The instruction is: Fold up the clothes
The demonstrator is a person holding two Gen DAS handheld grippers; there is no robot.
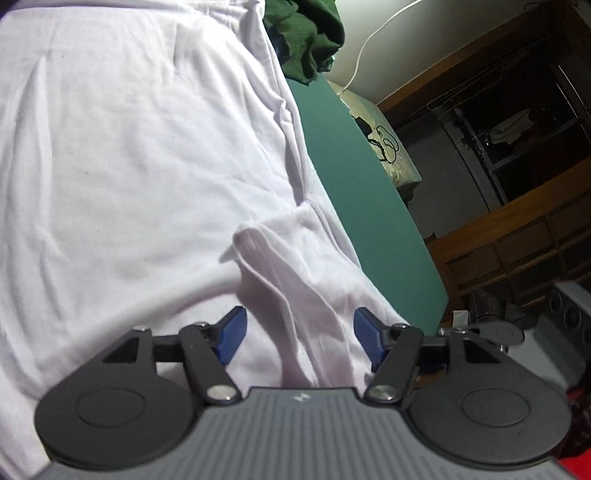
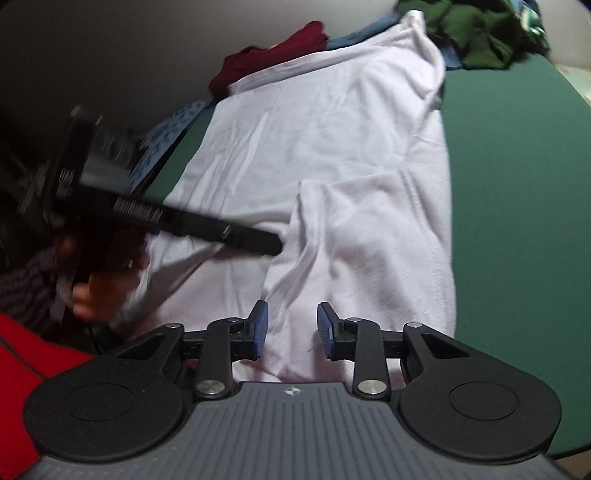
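left wrist: left gripper [image 1: 298, 334] jaws wide, unpressed, over a fold of the white shirt [image 1: 129, 166] spread on the green table [image 1: 369, 206]; right gripper [image 2: 291, 330] part open, holding nothing, above the shirt's near edge.

My white shirt [image 2: 332, 155] lies spread flat on the green table [image 2: 517, 184], its sleeve [image 2: 362, 229] folded inward, lightly wrinkled.

Garments: one white T-shirt [image 2: 332, 147]; one dark green garment [image 2: 476, 33]; one maroon garment [image 2: 273, 59]; one blue garment [image 2: 354, 38], mostly hidden; one blue patterned cloth [image 2: 166, 136]. Table [image 2: 517, 184], green-topped: one. Handheld grippers: two, left gripper [image 1: 298, 332], right gripper [image 2: 291, 325].
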